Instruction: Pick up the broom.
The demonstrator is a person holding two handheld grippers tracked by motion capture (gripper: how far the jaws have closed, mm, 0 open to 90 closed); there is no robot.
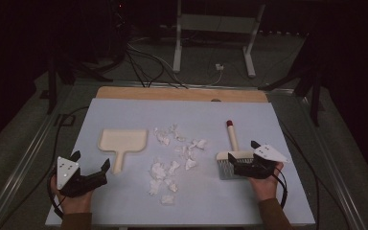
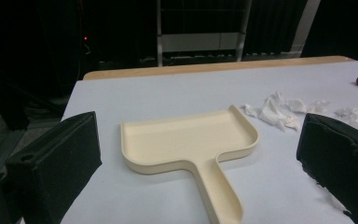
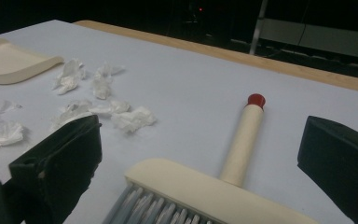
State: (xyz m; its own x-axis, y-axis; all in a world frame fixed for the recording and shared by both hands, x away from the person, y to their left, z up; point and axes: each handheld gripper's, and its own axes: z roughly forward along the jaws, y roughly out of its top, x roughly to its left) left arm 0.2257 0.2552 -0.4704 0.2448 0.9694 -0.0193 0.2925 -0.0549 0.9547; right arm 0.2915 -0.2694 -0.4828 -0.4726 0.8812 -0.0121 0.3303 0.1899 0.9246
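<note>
High view: left gripper [image 1: 92, 168] near the dustpan [image 1: 123, 142], right gripper [image 1: 242, 152] at the brush [image 1: 232, 154], paper scraps [image 1: 172, 163] strewn on the table [image 1: 268, 201] between the two tools. Both sets of jaws wide open, nothing held. Left gripper view: dustpan dead ahead between the jaws, flat on the table, handle [image 2: 221, 193] running back toward the camera into the gap, tray end farther out. Looks like thin rigid cream plastic, so probably light and stiff, smooth enough to skid on the sheet when pushed; best taken on the handle, jaws pinching its two side rims, not the shallow tray wall. Right gripper view: brush head [image 3: 205, 191] low between the jaws, bristles [image 3: 154, 210] nearest the camera, handle [image 3: 242, 142] pointing away to a red cap [image 3: 256, 100], lying closer to the right jaw than the left. Rigid round handle, likely light, could roll in a loose pinch; grip just beyond the head for control of the sweep. Bristles soft, no good for holding. Scraps off beyond the left jaw, crumpled tissue, near weightless, likely to scatter under a fast stroke.
</note>
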